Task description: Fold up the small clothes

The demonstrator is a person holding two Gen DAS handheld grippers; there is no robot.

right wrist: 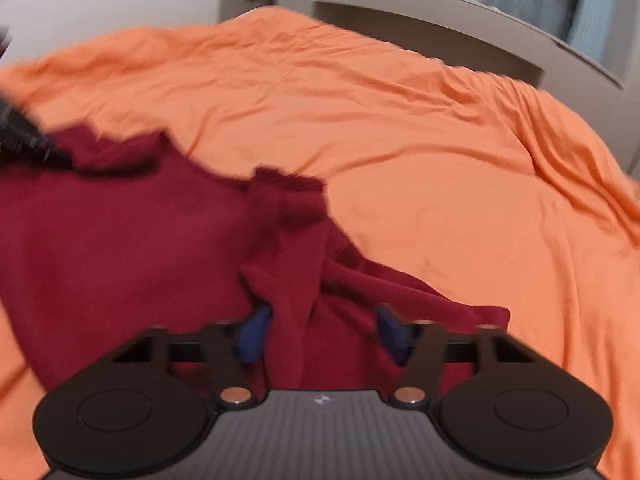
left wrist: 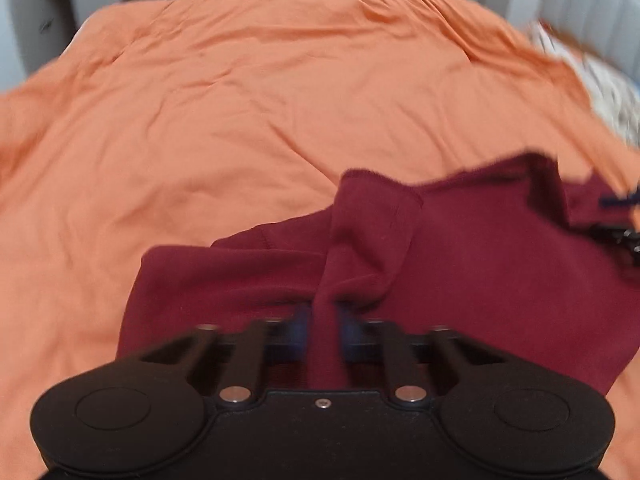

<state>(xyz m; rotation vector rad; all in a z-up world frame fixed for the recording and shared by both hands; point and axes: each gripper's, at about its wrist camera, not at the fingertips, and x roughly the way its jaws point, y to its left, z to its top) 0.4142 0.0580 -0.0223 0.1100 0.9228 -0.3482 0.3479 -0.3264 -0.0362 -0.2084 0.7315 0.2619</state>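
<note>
A dark red garment point(left wrist: 460, 256) lies spread on an orange bedsheet point(left wrist: 240, 120). My left gripper point(left wrist: 323, 316) is shut on a bunched fold of the red garment near its lower edge. In the right wrist view the same garment point(right wrist: 120, 240) fills the left and centre. My right gripper point(right wrist: 320, 332) has its blue pads point(right wrist: 254, 334) apart, with a fold of red cloth running between them; the fingers are open. The other gripper shows as a dark blurred shape at the left edge of the right wrist view point(right wrist: 24, 136).
The orange sheet point(right wrist: 440, 160) covers the whole bed, wrinkled, with bare sheet beyond the garment. A grey headboard or shelf point(right wrist: 460, 24) runs along the far side. A patterned pillow point(left wrist: 608, 92) lies at the right edge of the left wrist view.
</note>
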